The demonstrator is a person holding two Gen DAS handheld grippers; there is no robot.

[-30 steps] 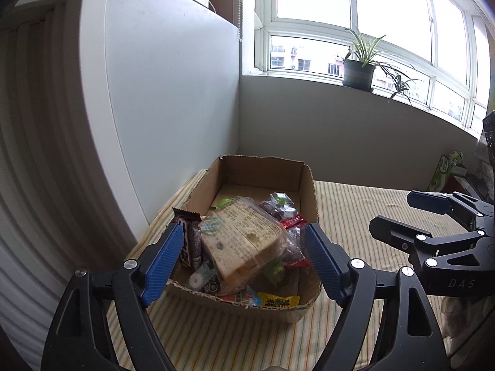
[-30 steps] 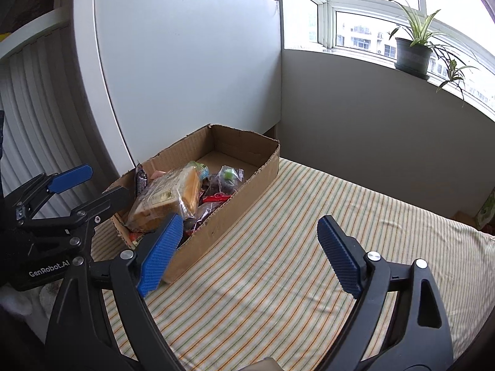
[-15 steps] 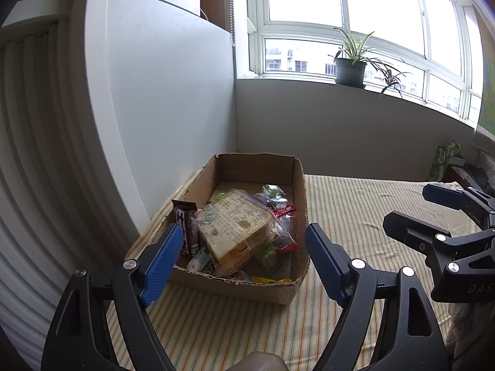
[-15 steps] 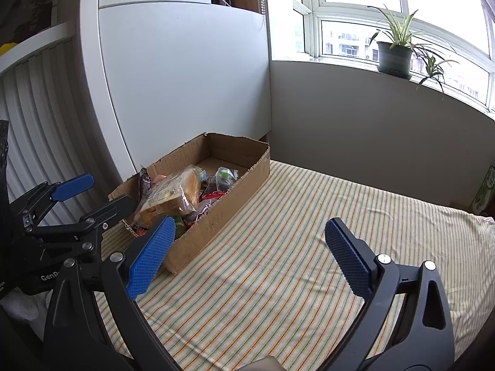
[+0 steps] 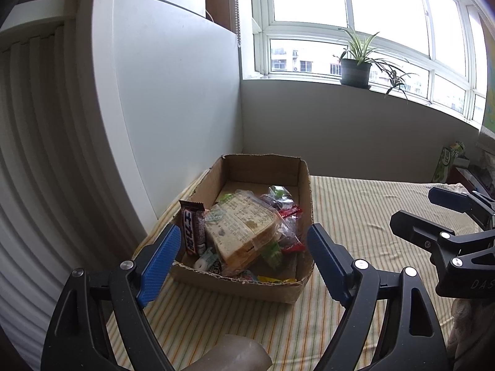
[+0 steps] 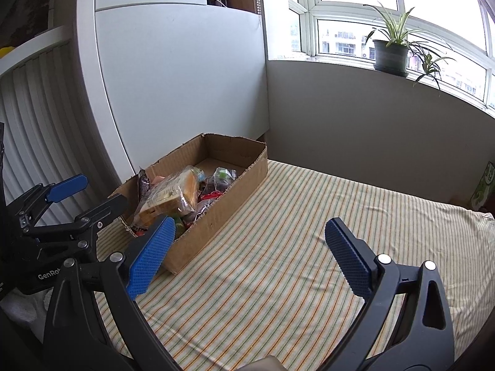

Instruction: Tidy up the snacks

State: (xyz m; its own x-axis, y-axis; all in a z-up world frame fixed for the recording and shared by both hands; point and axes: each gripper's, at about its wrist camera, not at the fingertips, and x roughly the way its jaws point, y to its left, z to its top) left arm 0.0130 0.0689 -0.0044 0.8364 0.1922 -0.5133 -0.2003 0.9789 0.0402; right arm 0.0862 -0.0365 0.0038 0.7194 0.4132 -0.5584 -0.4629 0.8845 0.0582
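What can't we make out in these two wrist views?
- Snacks at the bottom of the cardboard box: buried under the bagged sandwich in both views.
- Box's near end, right wrist view: hidden behind the right tool finger and the left tool.
- Sandwich label text: too small to read.
- Green carton: small in the left view, cut off by the frame edge in the right.

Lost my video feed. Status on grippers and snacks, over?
Left gripper open, empty. Right gripper open, empty. Wrapped snacks piled in brown cardboard box on striped cloth. Nothing in the way.
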